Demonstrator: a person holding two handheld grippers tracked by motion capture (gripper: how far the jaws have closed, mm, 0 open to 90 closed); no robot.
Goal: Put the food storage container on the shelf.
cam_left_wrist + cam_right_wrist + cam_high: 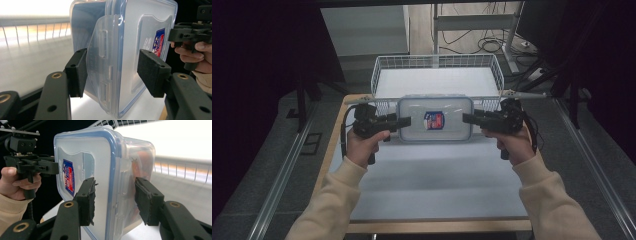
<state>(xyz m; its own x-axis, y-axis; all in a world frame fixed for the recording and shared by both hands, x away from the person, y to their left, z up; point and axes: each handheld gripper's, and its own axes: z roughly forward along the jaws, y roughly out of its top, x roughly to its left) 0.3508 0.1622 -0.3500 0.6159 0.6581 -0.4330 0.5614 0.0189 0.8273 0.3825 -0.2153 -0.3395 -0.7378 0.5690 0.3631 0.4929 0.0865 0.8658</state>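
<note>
The high view shows the whole arrangement: a clear plastic container (pixel 435 120) is held level between the two grippers, above the white surface (pixel 427 175) and just in front of the white wire basket (pixel 387 70). Its flat lid faces up and carries a red-and-blue label (pixel 433 120) at the centre.

The left gripper (pixel 404 121) meets the container's left short end; the right gripper (pixel 468 119) meets the right short end. Each is carried by a hand in a cream sleeve (pixel 332 200).

The left gripper view supplies detail that the high view lacks. The left gripper (pixel 112 71) straddles the container's (pixel 130 50) edge: one pad (pixel 77 72) lies against the hinged locking flap (pixel 100 57) and body side, the other pad (pixel 152 72) stands at the lid side. The gripper is pinching the container's end, with its jaws partly spread by the container's thickness. The right gripper (pixel 172 36) appears farther off, at the opposite end.

The right gripper view shows the right gripper (pixel 113 200) clamping the container (pixel 85 170) in the same manner, one foam-faced pad (pixel 87 200) on the lid, the other (pixel 146 202) on the body. Something orange shows blurred through the translucent wall.

The lid is smooth with rounded corners and a blue seal line along its rim.
</note>
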